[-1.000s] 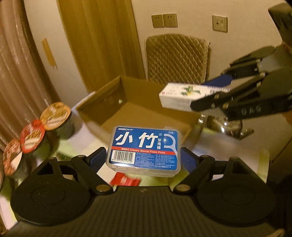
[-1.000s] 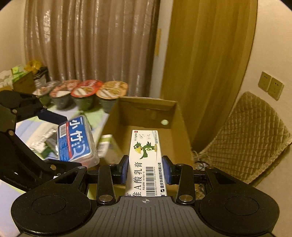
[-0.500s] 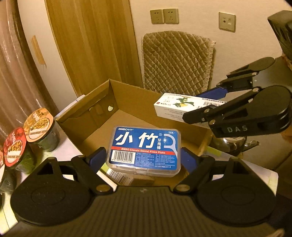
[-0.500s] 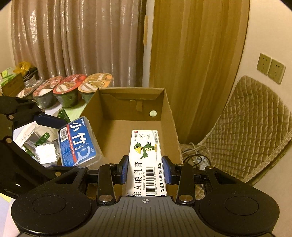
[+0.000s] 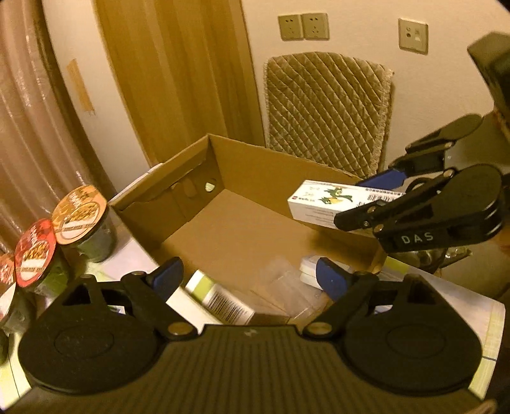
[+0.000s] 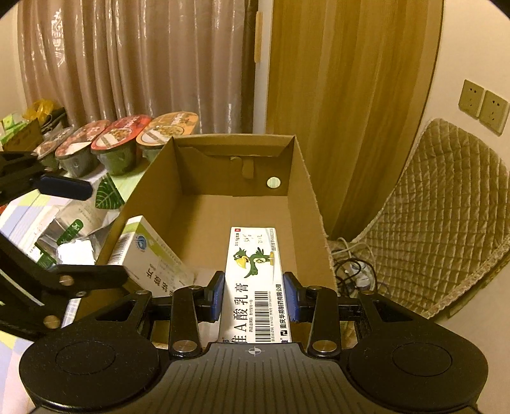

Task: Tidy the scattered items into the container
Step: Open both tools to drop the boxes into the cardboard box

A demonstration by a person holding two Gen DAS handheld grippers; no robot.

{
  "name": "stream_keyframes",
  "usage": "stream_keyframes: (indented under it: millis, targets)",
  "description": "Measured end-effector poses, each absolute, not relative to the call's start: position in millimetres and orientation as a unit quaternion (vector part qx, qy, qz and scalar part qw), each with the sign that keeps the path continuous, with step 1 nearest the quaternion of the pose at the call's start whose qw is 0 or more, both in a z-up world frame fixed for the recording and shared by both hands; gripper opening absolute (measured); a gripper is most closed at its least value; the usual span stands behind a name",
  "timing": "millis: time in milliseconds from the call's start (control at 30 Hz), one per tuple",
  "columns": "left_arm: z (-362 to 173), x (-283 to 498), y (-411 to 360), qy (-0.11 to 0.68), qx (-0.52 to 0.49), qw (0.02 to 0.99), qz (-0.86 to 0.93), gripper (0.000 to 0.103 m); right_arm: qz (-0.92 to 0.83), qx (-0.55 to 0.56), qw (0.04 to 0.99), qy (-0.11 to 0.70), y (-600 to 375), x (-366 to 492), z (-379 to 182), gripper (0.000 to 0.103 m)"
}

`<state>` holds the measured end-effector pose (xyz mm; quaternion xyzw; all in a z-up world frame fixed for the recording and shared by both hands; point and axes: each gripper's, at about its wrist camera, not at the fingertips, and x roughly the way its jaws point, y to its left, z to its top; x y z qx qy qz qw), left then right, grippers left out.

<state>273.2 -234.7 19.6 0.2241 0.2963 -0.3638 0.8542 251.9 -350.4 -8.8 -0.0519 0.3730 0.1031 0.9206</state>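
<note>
The surface [image 5: 471, 302] is crowded and lit in a warm yellow light. A row of foil-lidded noodle cups [image 6: 121, 143] stands along its far left side in front of a pale brown curtain [image 6: 127, 63], with loose packets and papers lying near them. An open cardboard box [image 5: 255, 168] sits at the surface's edge. Behind it are a golden drape [image 6: 350, 95], a cream wall with sockets [image 5: 302, 27], and a chair with a quilted cover [image 5: 328, 108].

The left gripper [image 5: 247, 275] hovers over the near end of the box with its jaws opening wide and nothing between them. Below it, inside the box, lie a white and green carton [image 6: 149, 254] leaning on the left wall, a clear blurred plastic case [image 5: 287, 286] and a small white item. The right gripper [image 6: 253, 297] is clamped narrowly on a long white ointment box [image 6: 255, 274] printed with a green bird, holding it above the box floor, near the right wall.

Half a second ago the left jaws held a blue-labelled floss pick case flat between them over the box. Now that case is gone from the jaws, and the blurred clear shape beneath them may be it, though I cannot read a label. The ointment box is gripped just as before, and both grippers sit lower over the box than a second ago.
</note>
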Motion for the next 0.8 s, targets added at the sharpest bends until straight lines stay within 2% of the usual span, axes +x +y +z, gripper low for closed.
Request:
stream_keyframes:
  millis: [367,467,800]
  targets:
    - [21.7,263.1,-197.8,0.304,0.2,0.866,-0.342,0.088,0.116,-0.047,0.916,0.381,-330.6,269.8,-16.4,0.042]
    - [18.5,261.3,-187.6,0.308,0.196,0.868,-0.337,0.088,0.118,-0.046,0.919,0.373,-328.8,268.1,-15.6,0.066]
    - [2.9,249.6,-129.1,0.335,0.193,0.873,-0.296,0.088,0.13,-0.029,0.922,0.364,-319.9,236.6,-2.6,0.066]
